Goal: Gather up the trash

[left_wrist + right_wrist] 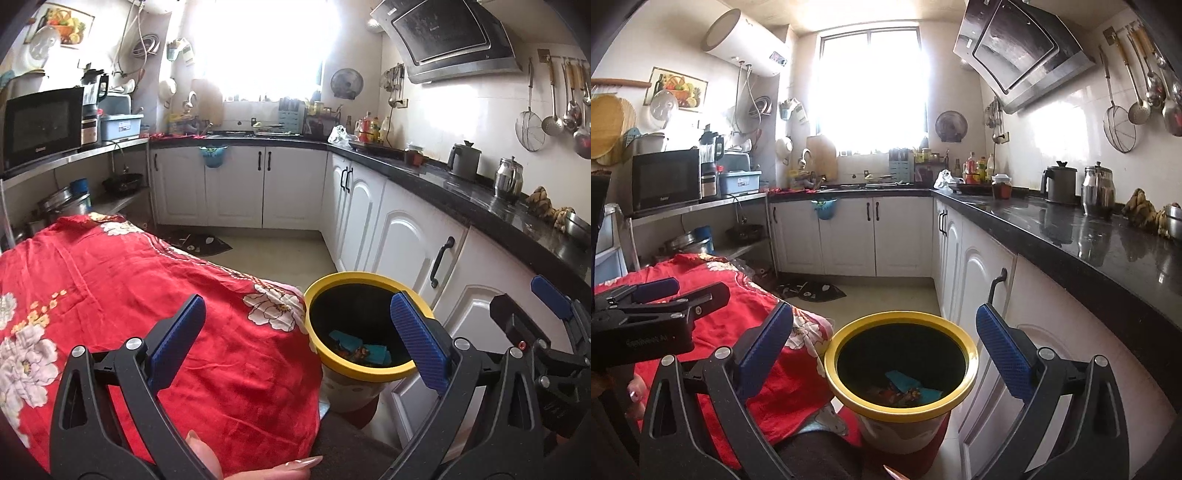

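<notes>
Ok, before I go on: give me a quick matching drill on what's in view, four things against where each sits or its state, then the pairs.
Things:
1. left gripper
2. yellow-rimmed bin
3. red floral cloth
4. teal wrappers

Places or states:
A. lying at the bottom of the bin
B. draped over the table left of the bin
C. open, empty, above the cloth's edge and the bin
D. standing on the floor by the white cabinets

Pairs: 1-C, 2-D, 3-B, 4-A
</notes>
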A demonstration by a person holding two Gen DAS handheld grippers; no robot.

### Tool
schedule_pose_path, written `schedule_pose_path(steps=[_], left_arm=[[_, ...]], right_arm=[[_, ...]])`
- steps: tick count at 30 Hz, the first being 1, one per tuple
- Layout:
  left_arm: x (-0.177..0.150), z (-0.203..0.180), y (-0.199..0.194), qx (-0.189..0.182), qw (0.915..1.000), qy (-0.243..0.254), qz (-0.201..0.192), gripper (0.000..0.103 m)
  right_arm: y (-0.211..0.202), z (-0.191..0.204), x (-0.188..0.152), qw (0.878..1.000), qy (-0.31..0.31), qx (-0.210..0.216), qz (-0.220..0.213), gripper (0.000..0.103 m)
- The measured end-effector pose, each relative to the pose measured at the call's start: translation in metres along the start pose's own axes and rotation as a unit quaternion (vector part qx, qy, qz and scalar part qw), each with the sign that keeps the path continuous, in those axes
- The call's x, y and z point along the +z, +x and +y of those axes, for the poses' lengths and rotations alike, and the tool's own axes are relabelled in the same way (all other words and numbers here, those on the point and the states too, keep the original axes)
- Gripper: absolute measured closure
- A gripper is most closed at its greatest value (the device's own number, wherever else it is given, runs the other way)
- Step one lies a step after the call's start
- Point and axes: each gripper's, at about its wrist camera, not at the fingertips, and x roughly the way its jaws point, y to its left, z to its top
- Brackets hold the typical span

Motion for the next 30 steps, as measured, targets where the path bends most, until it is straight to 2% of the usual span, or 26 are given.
schedule_pose_path(steps=[30], left_arm=[[0.0017, 0.0046, 0.0006, 0.016, 0.9999, -0.003, 0.005, 0.011]], right_arm=[[0.0038, -0.0012, -0.0036, 1.0, 0.003, -0.007, 0.003, 0.006]])
